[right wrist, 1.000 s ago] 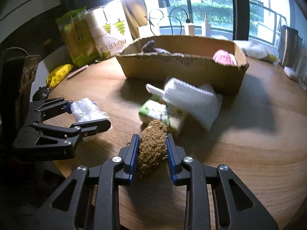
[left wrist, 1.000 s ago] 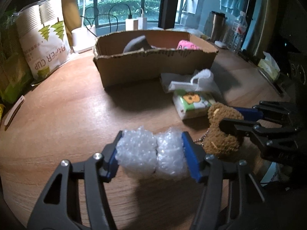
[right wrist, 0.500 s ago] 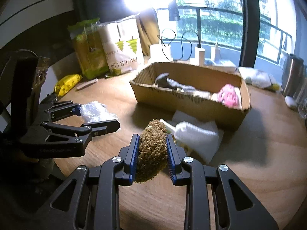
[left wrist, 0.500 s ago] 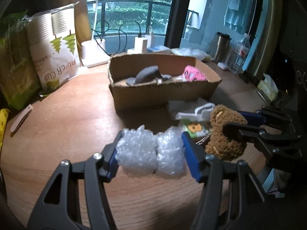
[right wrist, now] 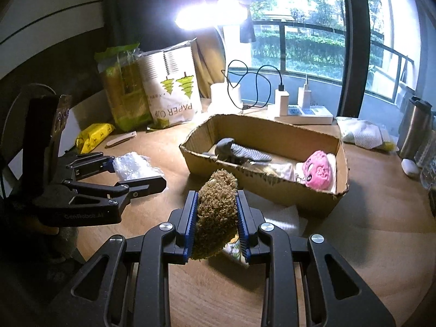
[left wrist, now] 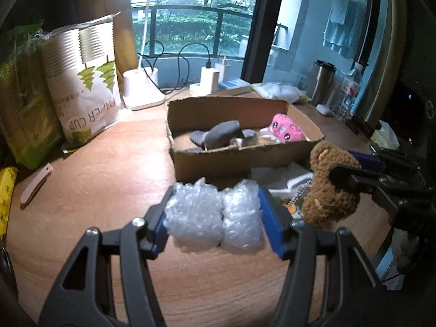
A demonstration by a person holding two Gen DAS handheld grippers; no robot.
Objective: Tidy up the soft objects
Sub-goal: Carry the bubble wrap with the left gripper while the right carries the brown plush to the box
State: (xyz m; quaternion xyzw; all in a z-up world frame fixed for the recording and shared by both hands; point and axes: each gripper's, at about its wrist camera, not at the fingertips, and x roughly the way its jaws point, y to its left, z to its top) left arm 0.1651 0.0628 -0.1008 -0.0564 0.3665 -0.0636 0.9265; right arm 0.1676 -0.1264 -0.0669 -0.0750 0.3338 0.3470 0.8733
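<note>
Currently, the left gripper (left wrist: 214,219) is clamping the bubble wrap (left wrist: 214,218) and the right gripper (right wrist: 216,218) is clamping the brown plush (right wrist: 216,215), both clear of the desk (left wrist: 109,177), apparently for transfer into the cardboard box (left wrist: 234,160) at frame centre.

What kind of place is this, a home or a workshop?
Probably a home: a wooden table beside a balcony window, with a desk lamp, plugged-in chargers and a towel hanging behind.
</note>
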